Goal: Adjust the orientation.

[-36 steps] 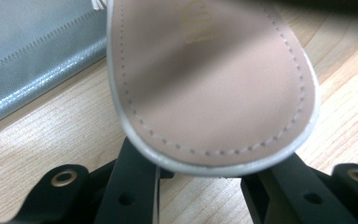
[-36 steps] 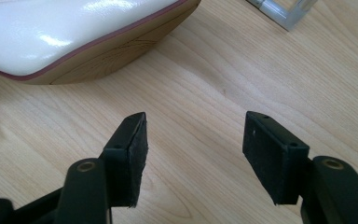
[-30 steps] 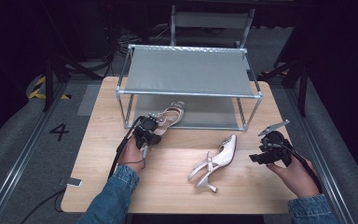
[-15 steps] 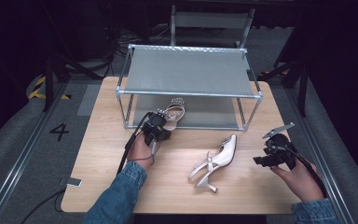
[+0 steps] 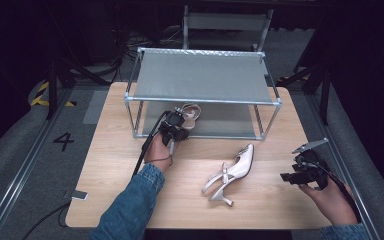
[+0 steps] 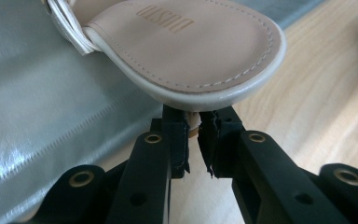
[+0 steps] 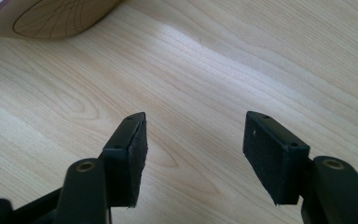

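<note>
Pinching the rim of a sandal (image 6: 186, 46) under its sole, the left gripper (image 6: 193, 140) held it at the rack's (image 5: 205, 75) lower shelf. Right gripper (image 7: 196, 149) hovered spread over the table (image 5: 110, 165); the second shoe (image 5: 232, 172) lay between.

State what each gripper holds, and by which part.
The left gripper is shut on the sandal, pinching under the rim of its sole at one end. The right gripper is open over bare table, holding nothing.
</note>
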Demonstrator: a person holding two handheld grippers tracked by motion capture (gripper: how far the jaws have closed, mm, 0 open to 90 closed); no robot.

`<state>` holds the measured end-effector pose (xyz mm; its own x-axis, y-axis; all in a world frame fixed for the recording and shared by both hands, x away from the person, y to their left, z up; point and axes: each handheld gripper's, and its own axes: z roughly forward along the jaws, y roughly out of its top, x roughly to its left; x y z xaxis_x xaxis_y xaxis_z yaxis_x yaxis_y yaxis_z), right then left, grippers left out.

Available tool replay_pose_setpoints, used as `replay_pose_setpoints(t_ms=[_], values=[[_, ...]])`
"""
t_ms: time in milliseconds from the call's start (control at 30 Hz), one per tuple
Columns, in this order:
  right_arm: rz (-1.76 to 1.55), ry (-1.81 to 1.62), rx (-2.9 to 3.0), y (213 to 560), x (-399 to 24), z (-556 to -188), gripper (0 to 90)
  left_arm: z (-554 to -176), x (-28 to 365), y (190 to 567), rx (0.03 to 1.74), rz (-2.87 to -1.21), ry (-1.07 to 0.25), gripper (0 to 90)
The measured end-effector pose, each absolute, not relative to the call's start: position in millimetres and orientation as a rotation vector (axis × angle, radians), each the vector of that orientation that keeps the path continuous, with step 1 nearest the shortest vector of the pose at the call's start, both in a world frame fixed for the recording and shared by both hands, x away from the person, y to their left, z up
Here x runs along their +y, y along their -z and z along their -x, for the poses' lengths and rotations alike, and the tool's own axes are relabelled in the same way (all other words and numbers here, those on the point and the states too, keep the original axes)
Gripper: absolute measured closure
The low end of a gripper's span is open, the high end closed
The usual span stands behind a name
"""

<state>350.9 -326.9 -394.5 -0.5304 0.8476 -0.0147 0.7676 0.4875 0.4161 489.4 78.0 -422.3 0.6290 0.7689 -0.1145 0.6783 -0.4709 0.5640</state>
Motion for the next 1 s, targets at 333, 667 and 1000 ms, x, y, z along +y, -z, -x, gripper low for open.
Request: replay_pose_setpoints(t_ms=[333, 667, 1000], values=[[-1.415, -0.522, 2.508, 396, -331, -345, 39.7, -517, 70, 429, 1.111, -2.270, -0.217, 80.1], [-1.403, -0.533, 2.523, 396, -326, -344, 39.6, -533, 66, 441, 0.975, -2.376, -0.338, 79.8], [-1.377, -0.554, 2.537, 394, -319, -347, 39.6, -532, 69, 443, 1.070, -2.286, -0.205, 63.5]])
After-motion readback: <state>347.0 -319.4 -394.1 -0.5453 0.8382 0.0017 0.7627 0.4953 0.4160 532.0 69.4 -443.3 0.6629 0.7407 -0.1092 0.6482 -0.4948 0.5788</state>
